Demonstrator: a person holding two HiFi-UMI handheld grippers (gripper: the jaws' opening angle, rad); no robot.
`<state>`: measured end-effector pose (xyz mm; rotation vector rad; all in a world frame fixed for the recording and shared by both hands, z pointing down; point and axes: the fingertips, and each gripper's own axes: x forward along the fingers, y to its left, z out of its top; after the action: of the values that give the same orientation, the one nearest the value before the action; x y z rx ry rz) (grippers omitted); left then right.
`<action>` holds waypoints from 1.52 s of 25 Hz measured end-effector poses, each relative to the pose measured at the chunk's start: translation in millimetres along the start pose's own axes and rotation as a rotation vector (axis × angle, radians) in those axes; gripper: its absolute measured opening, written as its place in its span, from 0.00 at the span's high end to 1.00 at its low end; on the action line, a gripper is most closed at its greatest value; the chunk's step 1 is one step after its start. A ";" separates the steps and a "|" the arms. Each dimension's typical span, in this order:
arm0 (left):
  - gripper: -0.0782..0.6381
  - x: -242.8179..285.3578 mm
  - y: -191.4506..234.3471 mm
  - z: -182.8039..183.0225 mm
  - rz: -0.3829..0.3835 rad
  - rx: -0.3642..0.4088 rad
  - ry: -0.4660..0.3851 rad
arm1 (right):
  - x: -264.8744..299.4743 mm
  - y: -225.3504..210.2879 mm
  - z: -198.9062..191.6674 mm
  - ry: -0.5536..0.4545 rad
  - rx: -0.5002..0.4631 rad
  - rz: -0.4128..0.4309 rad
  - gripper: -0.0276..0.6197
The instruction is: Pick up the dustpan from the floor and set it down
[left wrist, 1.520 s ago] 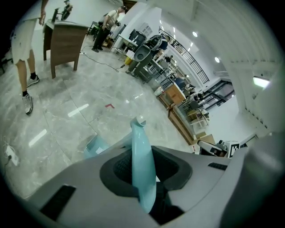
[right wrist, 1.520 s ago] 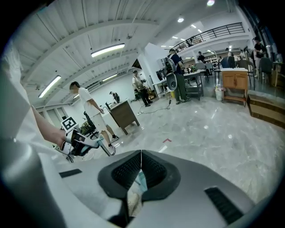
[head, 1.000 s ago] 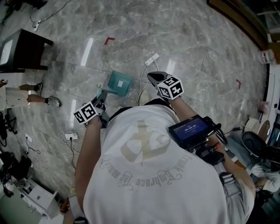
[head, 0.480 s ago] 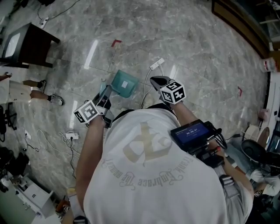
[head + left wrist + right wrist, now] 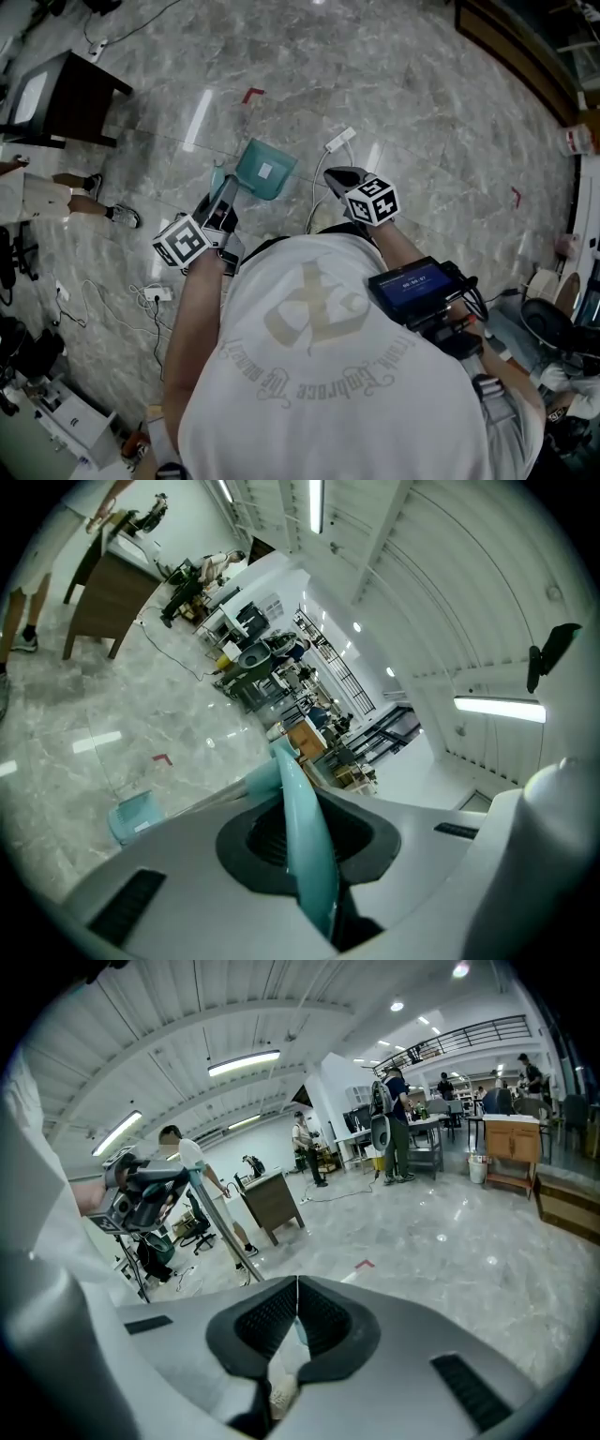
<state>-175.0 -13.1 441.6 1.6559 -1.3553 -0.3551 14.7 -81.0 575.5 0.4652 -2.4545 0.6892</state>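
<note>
The teal dustpan (image 5: pixel 265 169) hangs from its long handle just above the marble floor, ahead of the person. My left gripper (image 5: pixel 225 194) is shut on that handle; in the left gripper view the teal handle (image 5: pixel 305 846) runs up between the dark pads and the pan (image 5: pixel 131 816) shows at lower left. My right gripper (image 5: pixel 339 176) hovers to the right of the pan, apart from it. Its jaws (image 5: pixel 298 1288) are shut with the tips touching and nothing between them.
A white power strip (image 5: pixel 339 139) with its cable lies on the floor just right of the dustpan. A dark table (image 5: pixel 66 98) stands at far left, with a person's legs (image 5: pixel 56 202) beside it. Red tape marks (image 5: pixel 251 94) and another power strip (image 5: pixel 155 292) lie on the floor.
My left gripper has risen with the dustpan, which has shifted a little farther from the person and slightly right. The right gripper has stayed where it was, shut.
</note>
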 end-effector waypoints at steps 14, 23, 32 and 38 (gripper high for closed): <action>0.81 -7.7 15.6 10.9 0.031 -0.022 -0.039 | -1.1 -0.8 -4.6 0.001 0.009 0.002 0.93; 0.81 -18.3 26.8 10.7 0.060 -0.065 -0.090 | 5.5 3.6 -2.2 -0.003 0.007 0.026 0.93; 0.81 -43.3 51.7 16.7 0.147 -0.065 -0.127 | 12.5 19.3 -0.7 0.013 0.007 0.063 0.93; 0.81 -46.9 64.8 16.6 0.211 -0.025 -0.104 | 12.9 22.7 -6.7 0.038 0.005 0.075 0.93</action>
<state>-242.7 23.5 469.2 1.4743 -1.5807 -0.3365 -3.1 -61.2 579.4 0.3605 -2.4456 0.7280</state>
